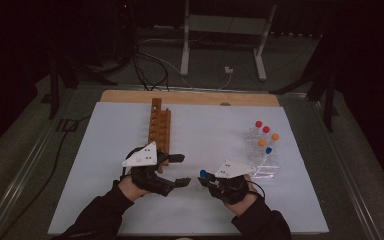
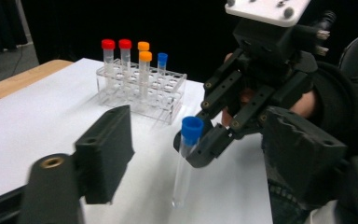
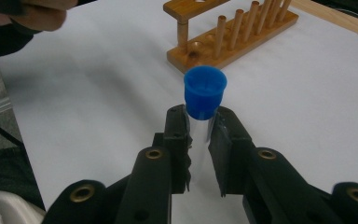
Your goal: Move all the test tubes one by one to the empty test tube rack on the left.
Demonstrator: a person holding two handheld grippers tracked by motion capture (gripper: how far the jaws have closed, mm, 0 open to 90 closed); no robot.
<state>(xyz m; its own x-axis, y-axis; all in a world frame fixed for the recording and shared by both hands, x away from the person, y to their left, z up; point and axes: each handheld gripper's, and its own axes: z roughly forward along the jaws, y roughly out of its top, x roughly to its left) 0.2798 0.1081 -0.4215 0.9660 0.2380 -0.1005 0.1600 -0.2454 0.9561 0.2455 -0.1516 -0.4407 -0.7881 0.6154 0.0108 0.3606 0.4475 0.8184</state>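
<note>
Clear tube, blue flared cap; between right tongs

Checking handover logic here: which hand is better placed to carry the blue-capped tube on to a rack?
Right, probably. The right gripper is already shut on the blue-capped tube just under its cap, holding it upright above the white sheet. The left gripper is open beside the tube, not touching it.

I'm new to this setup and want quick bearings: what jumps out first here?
The right gripper is shut on a blue-capped test tube, held upright near the table's front edge. The left gripper stands open beside it, nothing between its jaws. A wooden tube rack stands at centre, and a clear rack of red-, orange- and blue-capped tubes stands at the right.
</note>
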